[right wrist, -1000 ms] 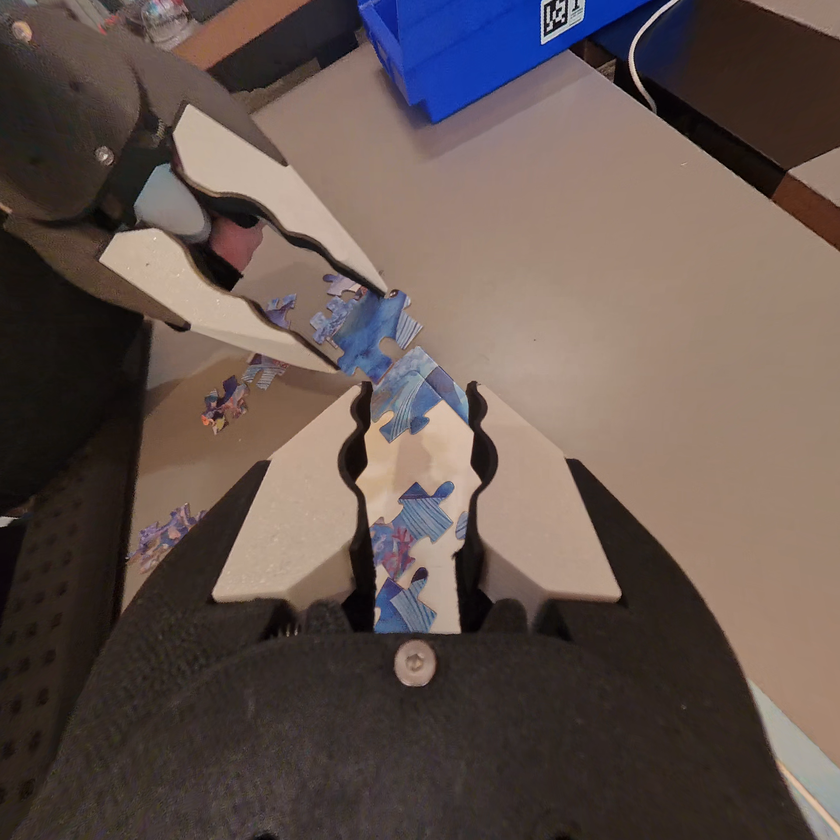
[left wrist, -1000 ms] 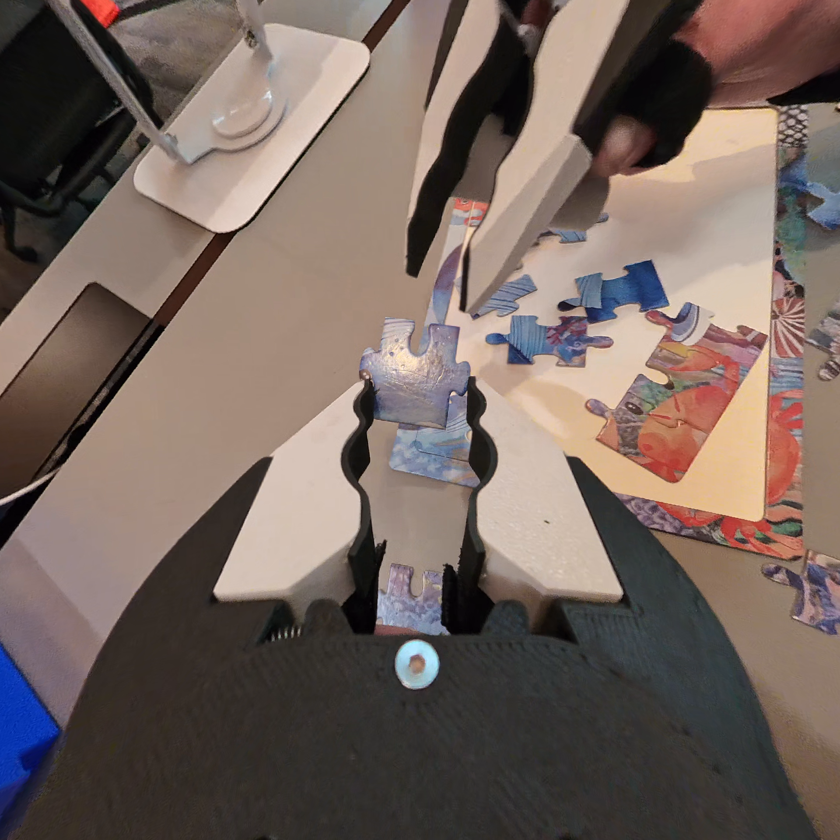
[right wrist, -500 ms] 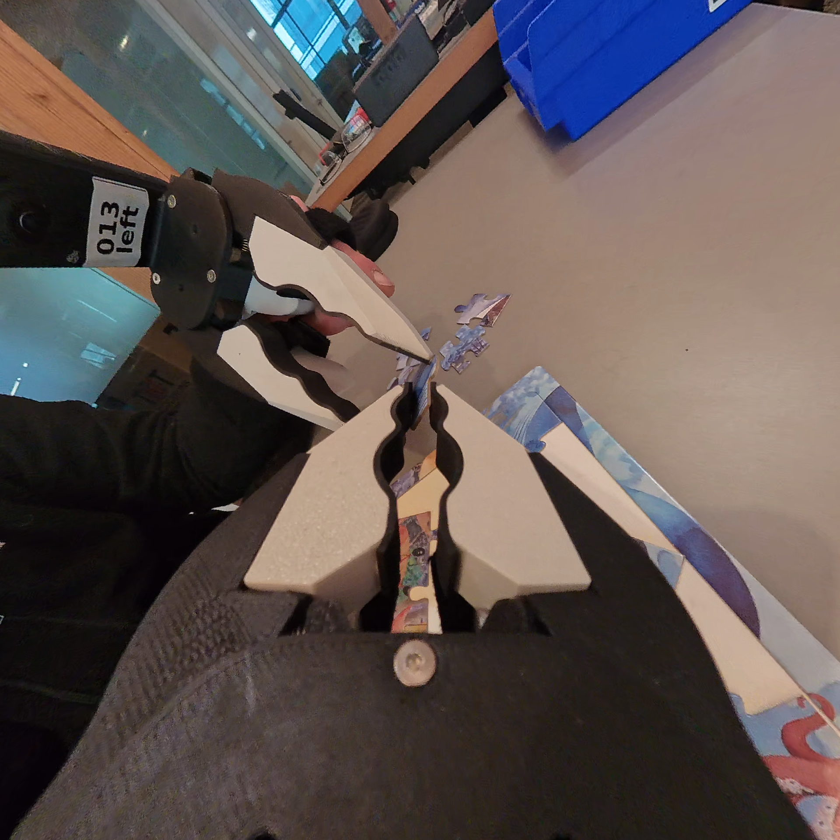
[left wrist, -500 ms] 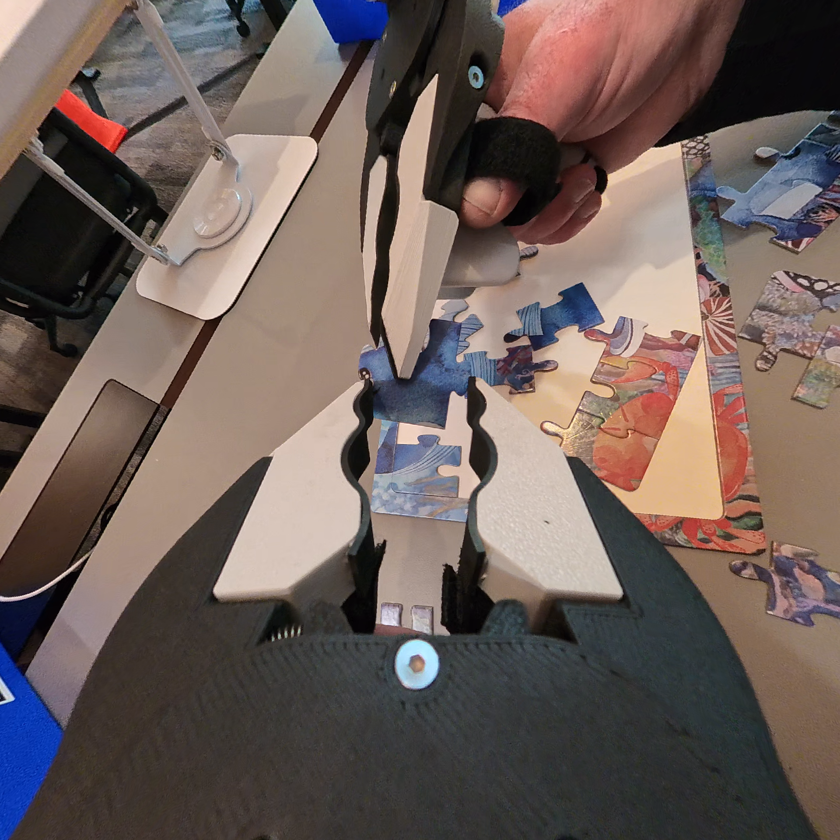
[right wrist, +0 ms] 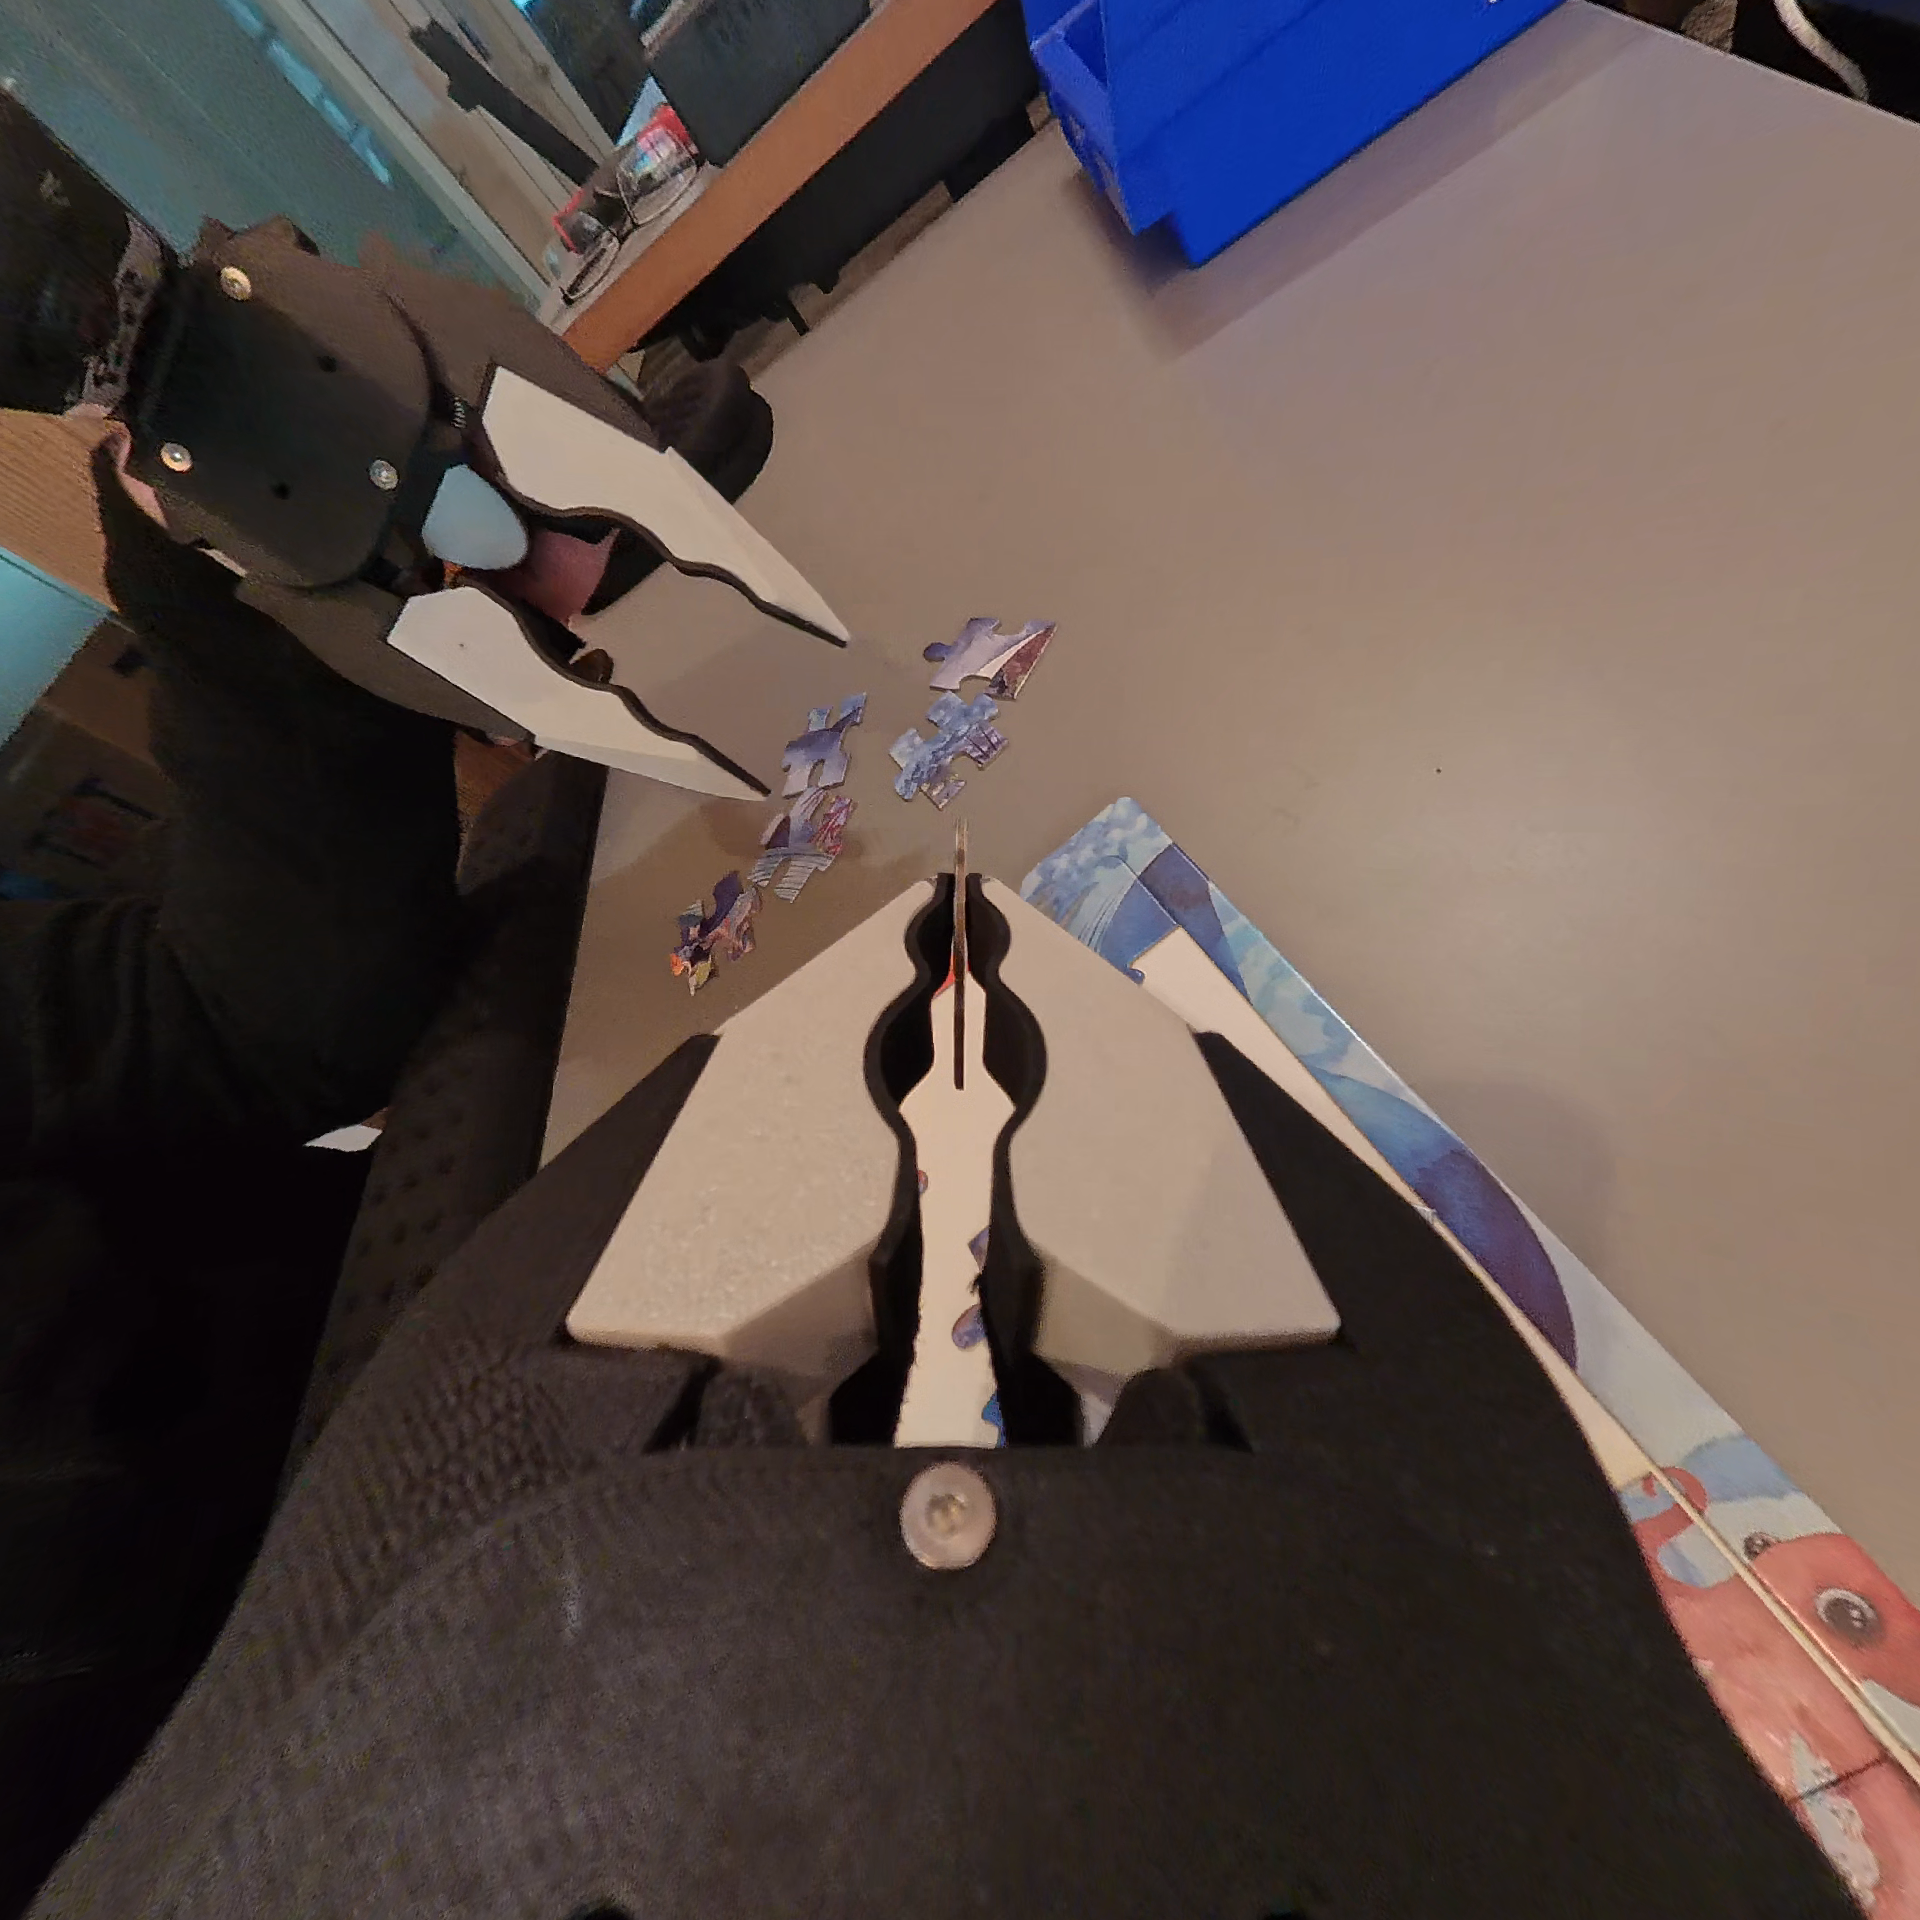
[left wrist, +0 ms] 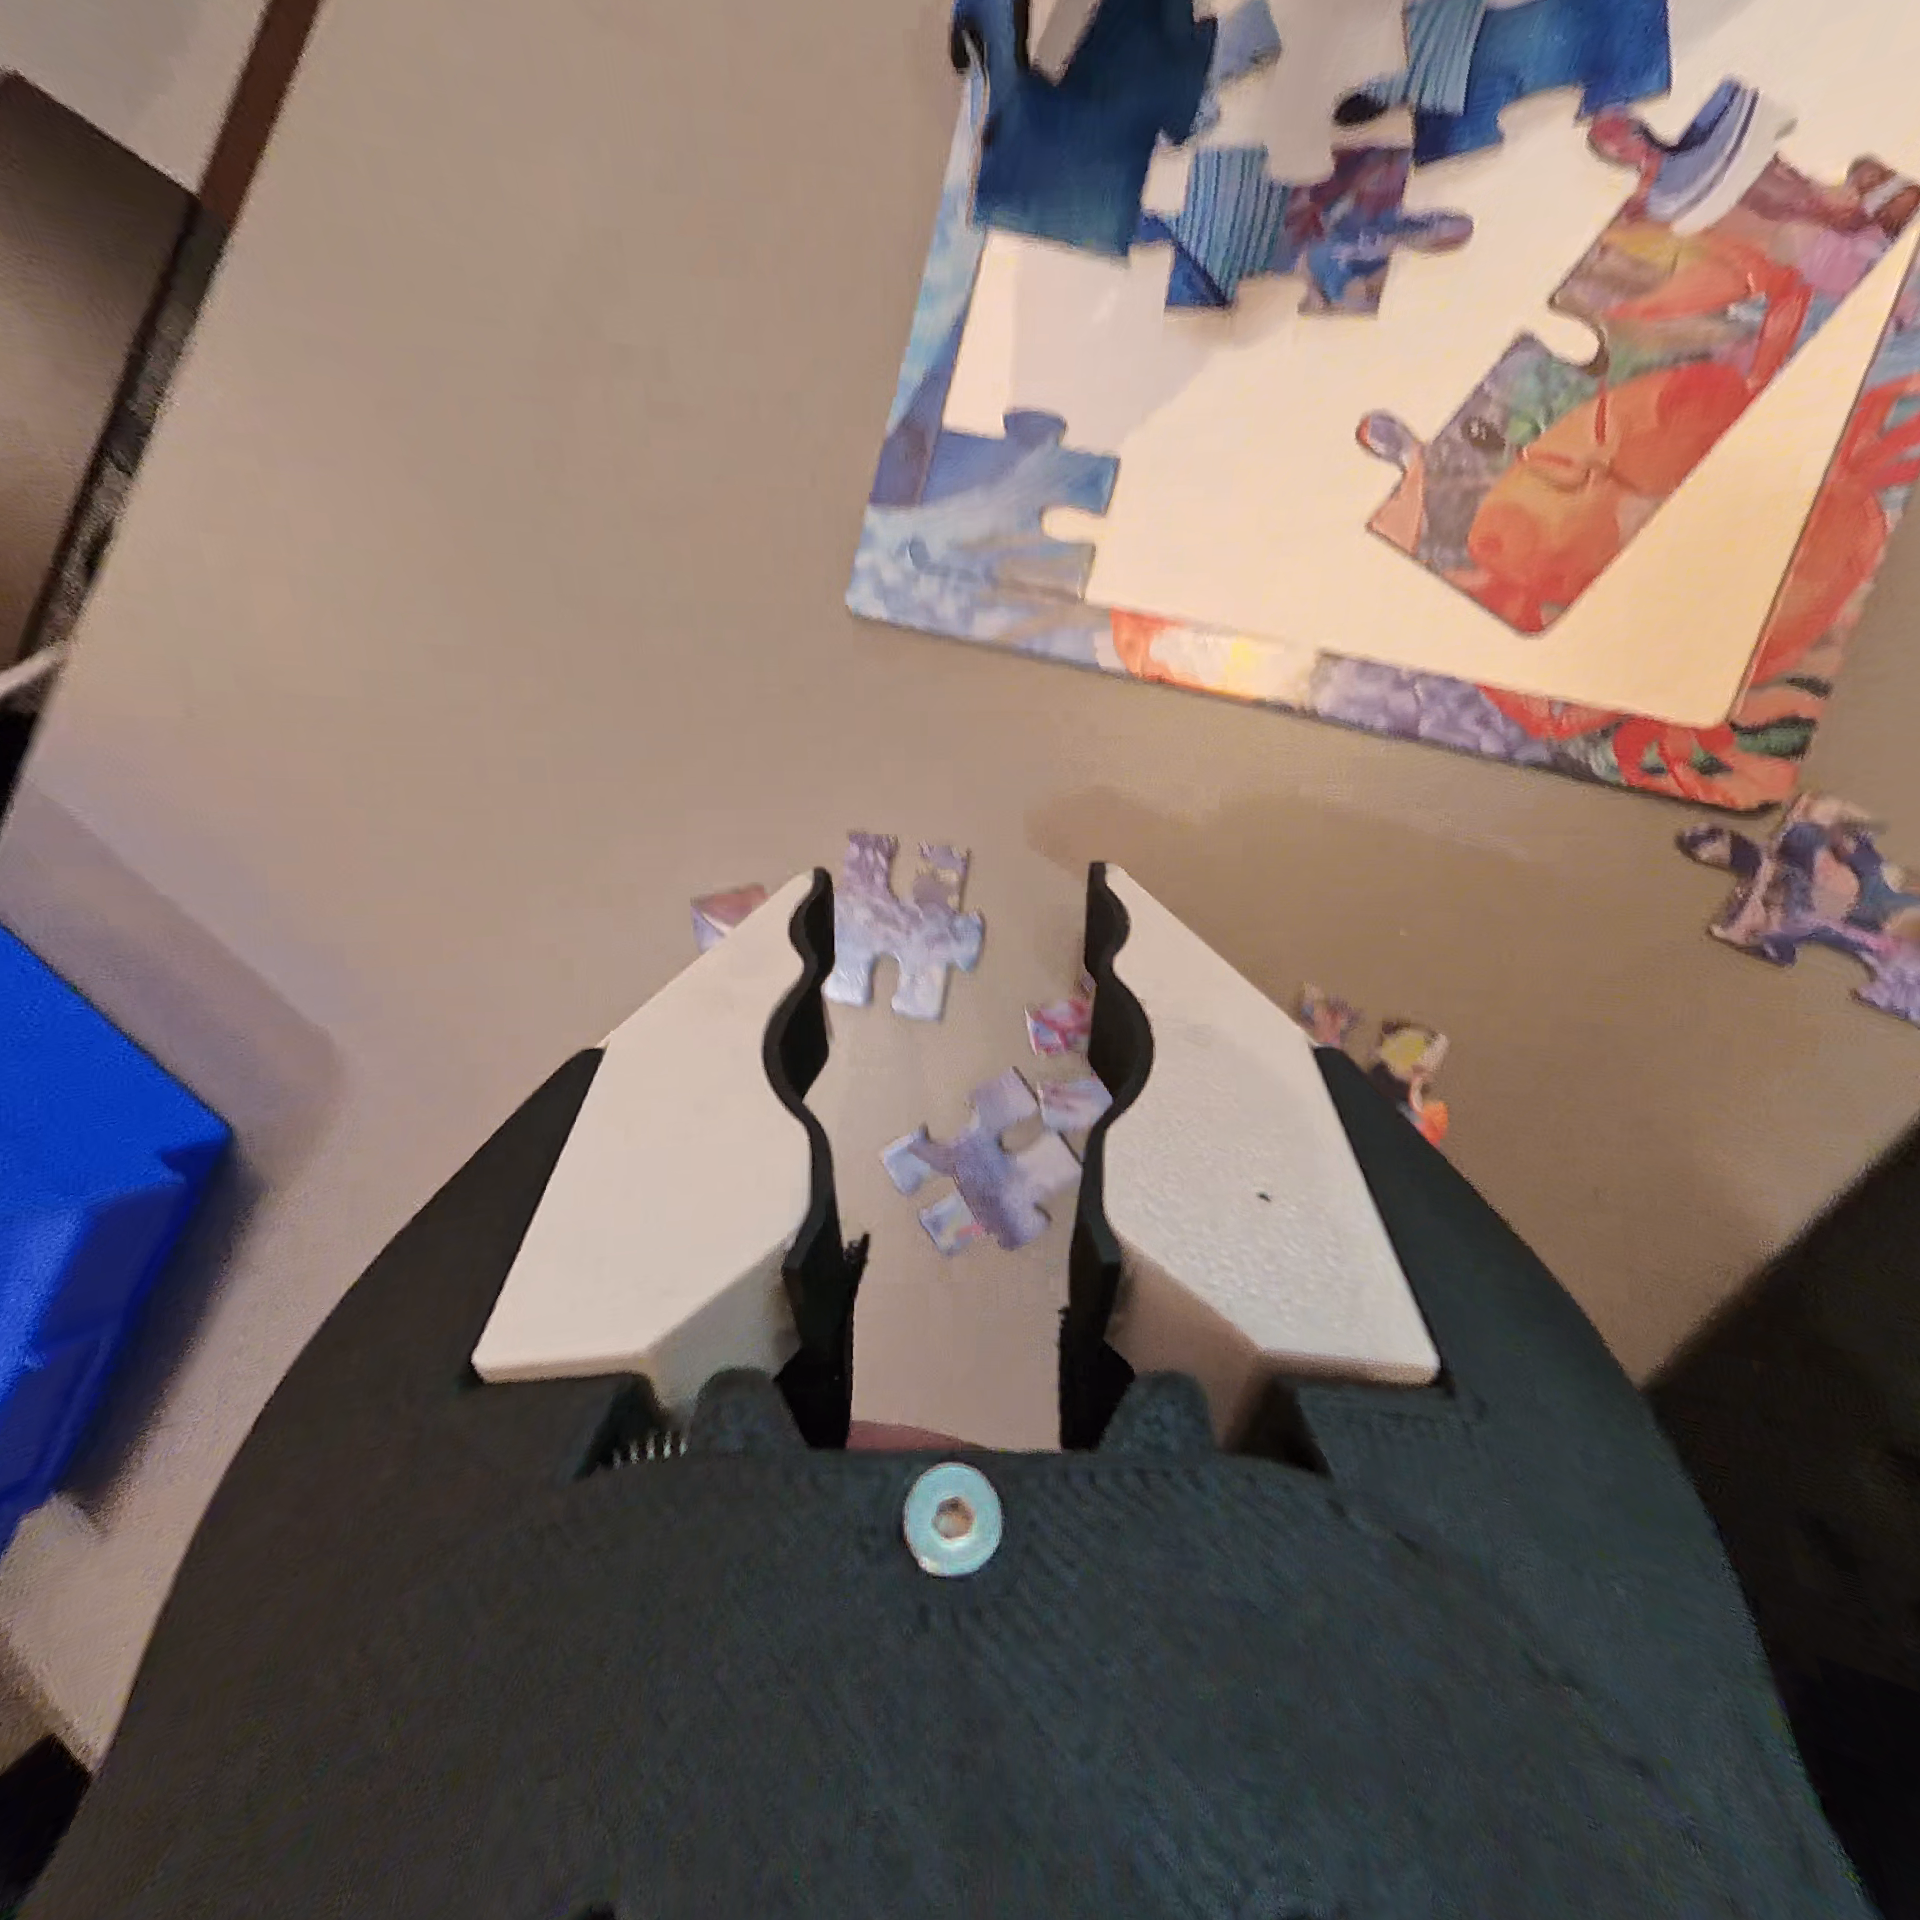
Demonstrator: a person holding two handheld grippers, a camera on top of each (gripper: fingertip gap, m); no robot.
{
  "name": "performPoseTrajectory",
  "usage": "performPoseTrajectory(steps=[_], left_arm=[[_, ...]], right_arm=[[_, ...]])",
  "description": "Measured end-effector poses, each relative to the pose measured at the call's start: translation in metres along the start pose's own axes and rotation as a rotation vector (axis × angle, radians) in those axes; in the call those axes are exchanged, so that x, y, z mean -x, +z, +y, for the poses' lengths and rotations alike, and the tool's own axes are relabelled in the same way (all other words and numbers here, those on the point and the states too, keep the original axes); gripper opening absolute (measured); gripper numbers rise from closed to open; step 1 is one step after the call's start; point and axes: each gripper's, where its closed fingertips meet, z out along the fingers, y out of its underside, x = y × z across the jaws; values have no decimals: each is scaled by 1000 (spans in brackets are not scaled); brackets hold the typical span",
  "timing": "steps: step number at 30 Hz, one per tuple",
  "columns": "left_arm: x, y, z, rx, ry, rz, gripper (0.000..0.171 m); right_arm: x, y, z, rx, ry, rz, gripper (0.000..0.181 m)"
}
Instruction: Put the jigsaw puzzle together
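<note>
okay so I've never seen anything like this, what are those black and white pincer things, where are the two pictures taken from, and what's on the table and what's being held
They are hand-held grippers, one in each of a person's hands. Each carries a camera looking along its two fingers, so each picture is one gripper's own view.

The left gripper is open and empty, above loose puzzle pieces on the grey table. Beyond lies the puzzle board, partly filled, with an orange crab section.

The right gripper is shut on a puzzle piece, seen edge-on. Its view also shows the left gripper farther off, and a blue bin on the table.

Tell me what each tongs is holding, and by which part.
Right tongs pinch a puzzle piece edge-on by its flat faces, at the tips. Left tongs hold nothing.
</note>
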Motion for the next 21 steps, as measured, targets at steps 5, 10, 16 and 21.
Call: performPoseTrajectory(steps=[5,10,16,21], left_arm=[[-23,3,37,106,-24,43,56],[-39,18,56,162,-48,78,56],[-45,21,52,124,-78,83,44],[-44,25,52,108,-102,81,26]], right_arm=[[0,1,1,5,-3,1,0],[1,0,0,4,-12,5,0],[2,-1,-2,2,-22,12,0],[3,-2,-2,2,-25,10,0]])
